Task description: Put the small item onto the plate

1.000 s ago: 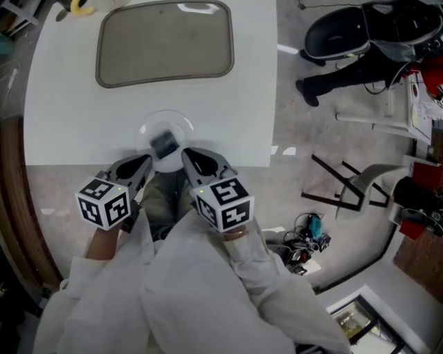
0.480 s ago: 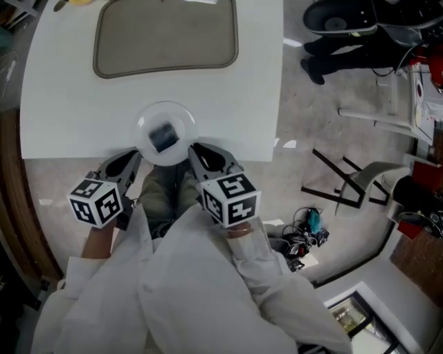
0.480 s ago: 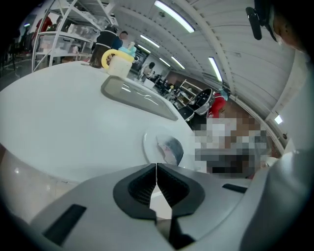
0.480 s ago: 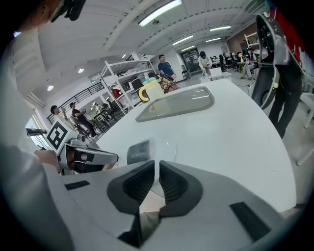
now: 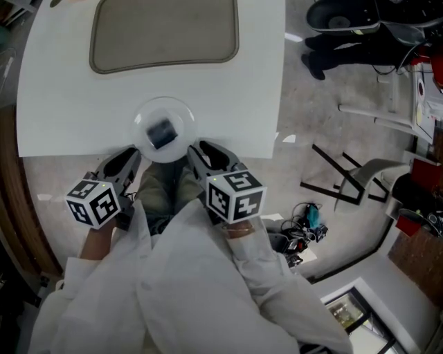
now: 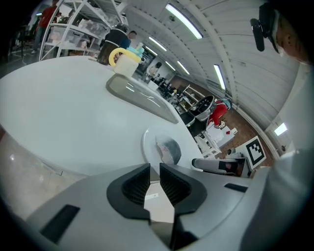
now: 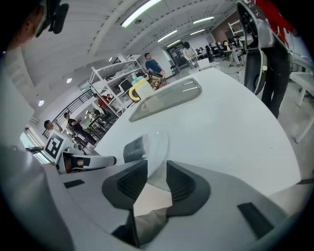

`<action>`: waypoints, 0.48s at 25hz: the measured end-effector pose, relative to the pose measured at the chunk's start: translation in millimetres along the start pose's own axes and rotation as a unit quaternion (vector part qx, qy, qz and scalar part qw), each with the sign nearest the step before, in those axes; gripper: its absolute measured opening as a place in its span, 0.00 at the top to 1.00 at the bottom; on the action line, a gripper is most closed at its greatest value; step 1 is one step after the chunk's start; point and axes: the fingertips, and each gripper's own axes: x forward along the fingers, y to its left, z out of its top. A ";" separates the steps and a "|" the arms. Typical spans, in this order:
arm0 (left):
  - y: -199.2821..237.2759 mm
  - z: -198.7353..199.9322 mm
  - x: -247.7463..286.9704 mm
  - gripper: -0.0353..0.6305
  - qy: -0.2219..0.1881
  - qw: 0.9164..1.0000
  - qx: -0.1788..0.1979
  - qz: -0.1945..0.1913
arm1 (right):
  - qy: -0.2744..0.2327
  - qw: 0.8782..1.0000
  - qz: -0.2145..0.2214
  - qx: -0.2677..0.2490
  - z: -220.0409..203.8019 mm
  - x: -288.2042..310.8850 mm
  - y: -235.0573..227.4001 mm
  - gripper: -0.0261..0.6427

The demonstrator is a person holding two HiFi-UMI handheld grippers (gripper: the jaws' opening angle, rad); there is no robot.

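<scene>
A clear glass plate point(image 5: 181, 119) rests near the front edge of the white table point(image 5: 69, 104). A small dark grey item point(image 5: 162, 133) lies on it. My left gripper point(image 5: 131, 157) is just off the plate's near left rim. Its jaws are opening, with a narrow gap and nothing between them point(image 6: 154, 170). The plate point(image 6: 149, 142) and item point(image 6: 168, 150) lie ahead of it. My right gripper point(image 5: 196, 152) sits at the plate's near right rim, jaws opening wide point(image 7: 157, 170). The plate's near rim point(image 7: 156, 152) shows through their gap, untouched. The item point(image 7: 133, 148) lies to the left.
A large grey tray point(image 5: 165, 34) lies further back on the table. A yellow-and-white object point(image 6: 122, 61) stands at the far edge. The person's legs point(image 5: 163, 193) are under the table edge. Right of the table are a black chair point(image 5: 346, 17), chair legs and cables point(image 5: 304, 235).
Both grippers have drawn back a little from the plate toward the table's near edge. The plate, with the item on it, stays where it was on the table.
</scene>
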 end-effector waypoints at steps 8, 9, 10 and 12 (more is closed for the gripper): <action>-0.5 -1.6 0.9 0.78 0.003 0.999 -0.048 -0.004 | 0.020 0.999 0.008 0.026 -8.1 3.6 0.4 0.80; -0.4 -3.1 1.7 0.78 0.004 0.999 -0.054 -0.004 | 0.024 0.999 0.007 0.026 -9.5 4.5 -0.2 0.79; -0.6 -4.1 3.0 0.78 0.005 0.998 -0.059 -0.004 | 0.027 0.999 0.006 0.028 -10.1 5.7 -1.3 0.79; -0.7 -4.0 6.9 0.78 0.008 0.998 -0.063 -0.006 | 0.028 0.999 0.008 0.039 -8.9 8.7 -4.0 0.79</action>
